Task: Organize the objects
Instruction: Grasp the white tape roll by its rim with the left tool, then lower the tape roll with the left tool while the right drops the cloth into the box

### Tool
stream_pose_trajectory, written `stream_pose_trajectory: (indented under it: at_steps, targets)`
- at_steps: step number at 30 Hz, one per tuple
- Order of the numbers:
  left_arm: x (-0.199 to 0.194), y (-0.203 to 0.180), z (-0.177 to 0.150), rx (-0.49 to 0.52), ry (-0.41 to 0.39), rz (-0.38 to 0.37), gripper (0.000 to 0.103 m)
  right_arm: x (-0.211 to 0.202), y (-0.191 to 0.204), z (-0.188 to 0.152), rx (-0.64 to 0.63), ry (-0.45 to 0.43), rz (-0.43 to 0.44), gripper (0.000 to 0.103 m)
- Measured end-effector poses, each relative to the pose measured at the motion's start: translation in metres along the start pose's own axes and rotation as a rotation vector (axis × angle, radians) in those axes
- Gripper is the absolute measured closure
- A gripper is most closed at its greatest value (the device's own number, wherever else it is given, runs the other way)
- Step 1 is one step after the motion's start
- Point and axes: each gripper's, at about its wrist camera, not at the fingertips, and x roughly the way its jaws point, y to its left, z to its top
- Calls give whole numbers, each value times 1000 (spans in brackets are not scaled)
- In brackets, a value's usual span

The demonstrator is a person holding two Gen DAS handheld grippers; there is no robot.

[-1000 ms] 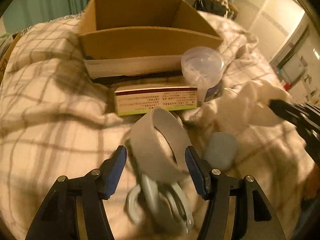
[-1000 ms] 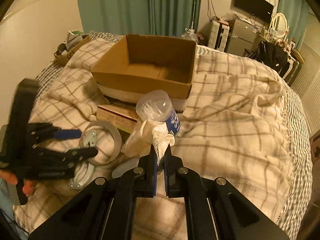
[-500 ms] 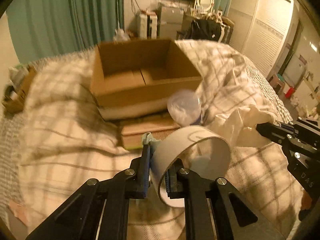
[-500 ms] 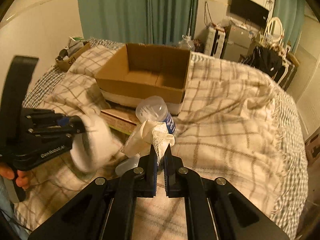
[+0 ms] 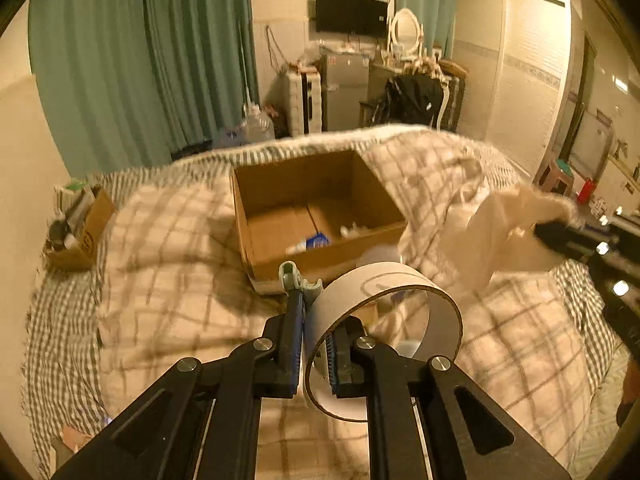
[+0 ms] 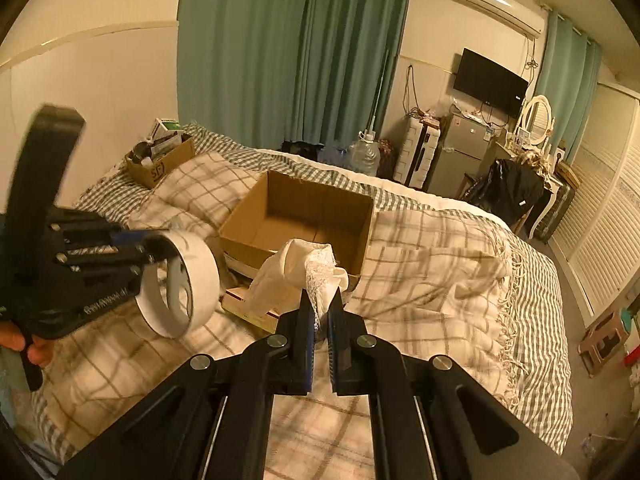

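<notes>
Sorting looks partly done, as I judge it: the open cardboard box [image 5: 316, 204] near the middle of the bed [image 6: 460, 276] already holds a few small things, among them something blue and white, too blurred to name, while two more items are in the air and not yet inside. The left tool [image 5: 316, 344] has its jaws nearly closed on the wall of one roll of wide tape [image 5: 384, 316], one jaw outside the ring and one inside, with a pale green clip-like piece [image 5: 294, 276] poking up just beyond the tips; the roll hangs above the bed, short of the box's near edge. The right tool [image 6: 323, 332] is pinched tight on one bunched white cloth [image 6: 300, 276], lifted in front of the box's near wall. Still lying on the bed against that near wall is one flat carton [image 6: 256, 306] with a red stripe; other items may be hidden behind the tape and cloth. One smaller cardboard box [image 6: 158, 164] full of odds and ends sits at the bed's far left corner. Left to do, by my reading: both held items and the carton.
</notes>
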Motion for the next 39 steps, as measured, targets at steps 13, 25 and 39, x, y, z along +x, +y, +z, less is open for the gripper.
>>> stream_pose_trajectory:
  at_steps: [13,25,39]
  targets:
    - [59,24,-59,-25,161,70,94,39,6,-23,0,88,43,98]
    - [9,30,42,0,-53,70,100,38,0,35,-5,0,52,98]
    - [133,58,131,-10,-7,88,100,180,-28,125,26,70,59,98]
